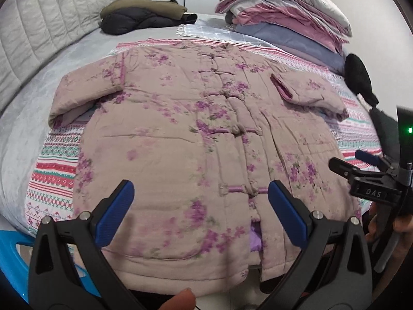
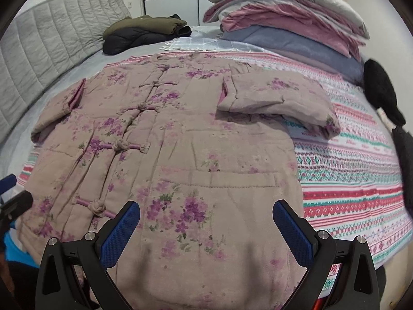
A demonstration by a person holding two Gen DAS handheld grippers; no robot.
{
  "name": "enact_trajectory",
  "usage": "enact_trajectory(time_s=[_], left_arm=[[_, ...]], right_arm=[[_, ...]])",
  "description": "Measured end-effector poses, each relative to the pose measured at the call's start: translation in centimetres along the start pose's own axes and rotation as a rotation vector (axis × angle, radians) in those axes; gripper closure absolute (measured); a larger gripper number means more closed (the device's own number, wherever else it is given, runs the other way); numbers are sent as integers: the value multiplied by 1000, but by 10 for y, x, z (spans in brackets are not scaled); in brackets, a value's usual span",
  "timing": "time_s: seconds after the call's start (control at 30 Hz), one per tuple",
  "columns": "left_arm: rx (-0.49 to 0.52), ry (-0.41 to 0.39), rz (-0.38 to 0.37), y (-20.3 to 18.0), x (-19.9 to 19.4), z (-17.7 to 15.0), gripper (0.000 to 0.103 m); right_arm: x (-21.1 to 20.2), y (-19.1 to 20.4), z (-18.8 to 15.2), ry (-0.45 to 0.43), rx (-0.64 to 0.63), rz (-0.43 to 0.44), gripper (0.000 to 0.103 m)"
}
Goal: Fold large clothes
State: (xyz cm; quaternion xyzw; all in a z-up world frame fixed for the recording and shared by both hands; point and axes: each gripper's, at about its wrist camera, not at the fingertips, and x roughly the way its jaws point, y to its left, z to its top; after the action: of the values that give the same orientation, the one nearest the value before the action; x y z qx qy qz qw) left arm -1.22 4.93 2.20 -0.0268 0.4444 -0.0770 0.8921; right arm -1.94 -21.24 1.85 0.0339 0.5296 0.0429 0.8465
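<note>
A padded mauve jacket with purple flowers [image 1: 180,134] [image 2: 180,139] lies spread face up on the bed, knot buttons fastened, collar at the far end. Both sleeves are folded in over the chest; the right sleeve [image 2: 278,100] rests across its right side. My left gripper [image 1: 201,206] hovers open over the jacket's near hem, nothing between its blue pads. My right gripper [image 2: 206,230] hovers open over the hem's right half, also holding nothing. It also shows at the right edge of the left wrist view as the right gripper [image 1: 361,168].
A striped patterned blanket [image 2: 348,175] lies under the jacket. Folded quilts and pillows [image 2: 284,23] are stacked at the far right. A dark and olive pile of coats [image 1: 144,15] sits at the far end by the grey quilted headboard [image 1: 38,33]. A blue stool [image 1: 15,255] stands below left.
</note>
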Motion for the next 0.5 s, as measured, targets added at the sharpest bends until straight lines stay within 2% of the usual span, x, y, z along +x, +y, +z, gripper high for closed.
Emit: enact_trajectory(time_s=[0.13,0.23,0.37,0.5], left_arm=[[-35,-36,7,52,-19,8,0],[-81,-36,22,99,-26,11,0],[-139,21,-49,152,-16,5,0],[-139,100,-106,180,13,-11,3]], right_arm=[[-4,-37,5,26,103,98,0],[-6,-63,5,79,172,185,0],[-5,-90,-1,94,245,286,0],[13,-109,-19,177,286,322,0]])
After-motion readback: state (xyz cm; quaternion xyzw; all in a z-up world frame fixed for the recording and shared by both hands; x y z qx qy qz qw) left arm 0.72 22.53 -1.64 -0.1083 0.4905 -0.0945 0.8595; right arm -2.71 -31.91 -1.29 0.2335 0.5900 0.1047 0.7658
